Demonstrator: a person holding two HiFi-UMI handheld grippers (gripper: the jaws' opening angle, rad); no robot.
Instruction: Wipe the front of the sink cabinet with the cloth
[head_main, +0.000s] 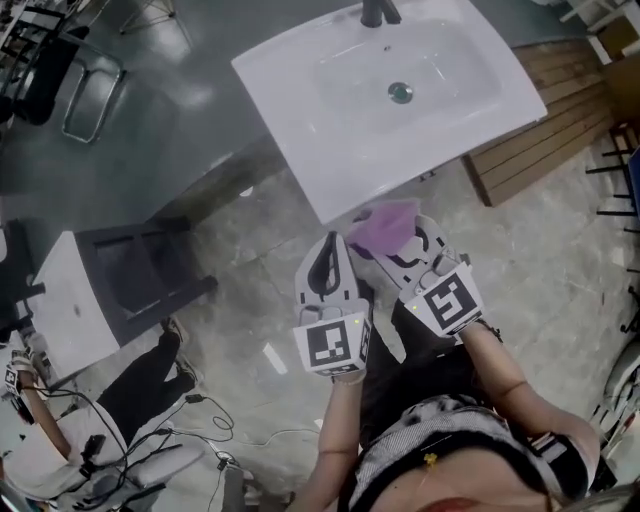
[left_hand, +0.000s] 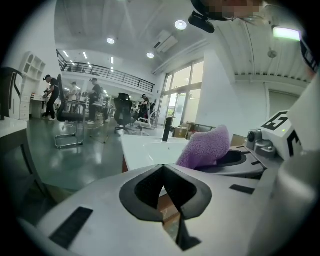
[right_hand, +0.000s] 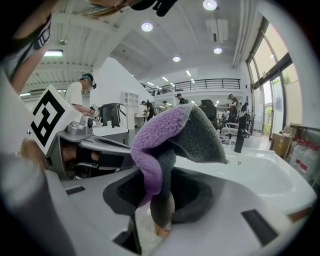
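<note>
A white sink (head_main: 390, 95) tops the cabinet, whose front is hidden under the basin rim in the head view. My right gripper (head_main: 392, 243) is shut on a purple and grey cloth (head_main: 383, 226) just below the sink's front edge. In the right gripper view the cloth (right_hand: 172, 137) bunches up between the jaws, with the basin (right_hand: 260, 175) beyond. My left gripper (head_main: 328, 268) hangs beside it on the left, shut with nothing in it. In the left gripper view the jaws meet (left_hand: 165, 192), and the cloth (left_hand: 205, 147) shows to the right.
A dark chair and a white side table (head_main: 70, 300) stand at the left, with a seated person and cables (head_main: 150, 420) on the floor. Wooden slats (head_main: 550, 120) lie right of the sink. A black faucet (head_main: 380, 12) rises at the sink's back.
</note>
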